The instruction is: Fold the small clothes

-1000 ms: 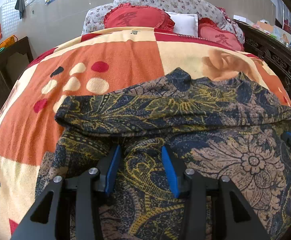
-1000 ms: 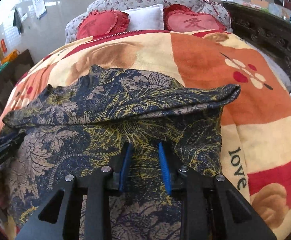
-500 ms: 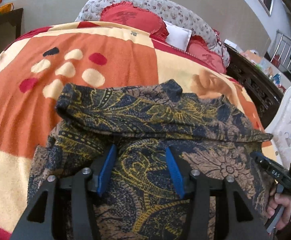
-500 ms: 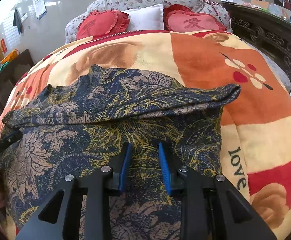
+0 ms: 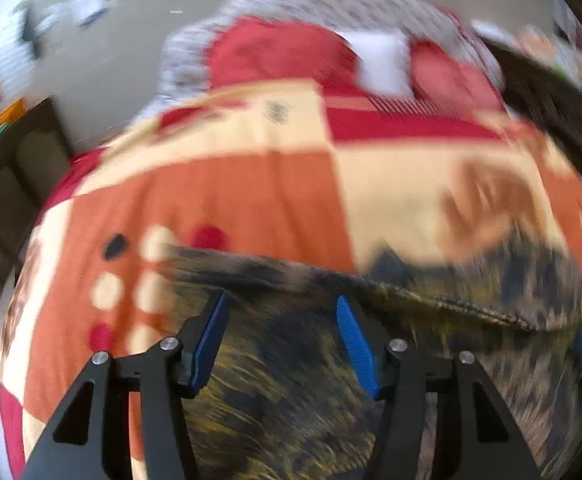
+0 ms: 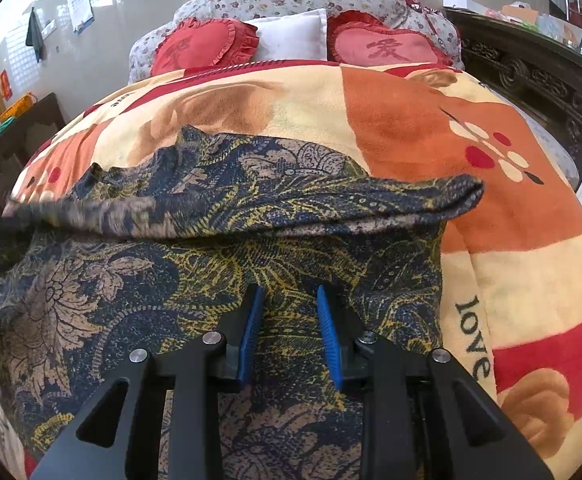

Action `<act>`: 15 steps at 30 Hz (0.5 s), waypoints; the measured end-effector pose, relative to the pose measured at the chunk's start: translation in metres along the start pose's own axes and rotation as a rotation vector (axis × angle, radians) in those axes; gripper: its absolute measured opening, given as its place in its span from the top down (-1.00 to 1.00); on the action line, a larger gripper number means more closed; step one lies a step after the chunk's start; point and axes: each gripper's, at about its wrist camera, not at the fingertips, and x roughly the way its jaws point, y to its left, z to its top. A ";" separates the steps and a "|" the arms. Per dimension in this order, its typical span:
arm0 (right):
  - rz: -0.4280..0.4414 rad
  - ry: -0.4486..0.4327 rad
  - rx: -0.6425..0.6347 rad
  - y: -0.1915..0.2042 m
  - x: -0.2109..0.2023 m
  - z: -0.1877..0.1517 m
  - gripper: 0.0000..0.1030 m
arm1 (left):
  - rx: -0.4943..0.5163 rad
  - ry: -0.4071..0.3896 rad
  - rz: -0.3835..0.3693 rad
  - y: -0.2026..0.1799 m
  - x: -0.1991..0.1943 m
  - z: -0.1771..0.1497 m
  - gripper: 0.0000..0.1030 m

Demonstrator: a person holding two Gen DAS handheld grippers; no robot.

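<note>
A dark blue garment (image 6: 211, 248) with a gold and tan flower print lies on the bed, its far part folded over towards me. In the right wrist view my right gripper (image 6: 289, 290) hovers over the near layer, pads apart, with flat cloth showing through the gap. The left wrist view is smeared by motion. There my left gripper (image 5: 282, 298) is above the garment (image 5: 291, 380) near its left fold edge. Its jaws are opening and nothing is pinched between the blue pads.
An orange, cream and red blanket (image 6: 411, 120) covers the bed. Two red heart cushions (image 6: 207, 46) and a white pillow (image 6: 295, 36) lie at the head. Dark carved wood furniture (image 6: 531, 76) runs along the right, and a dark cabinet (image 6: 23, 128) stands on the left.
My left gripper has lifted and drawn back from the cloth with its jaws spreading wider, and its view is now blurred. The fold's left end looks smeared. The right gripper has stayed put.
</note>
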 end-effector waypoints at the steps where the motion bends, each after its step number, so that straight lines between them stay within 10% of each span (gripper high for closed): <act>1: 0.002 0.000 0.002 0.000 0.000 0.000 0.20 | -0.043 -0.003 -0.020 0.008 -0.004 0.000 -0.17; 9: 0.022 -0.001 0.021 -0.004 -0.001 -0.001 0.20 | 0.039 0.007 -0.112 -0.015 0.013 -0.066 -0.20; 15: 0.031 0.058 0.017 -0.007 0.001 0.012 0.20 | -0.084 0.010 -0.201 0.006 0.025 -0.066 -0.26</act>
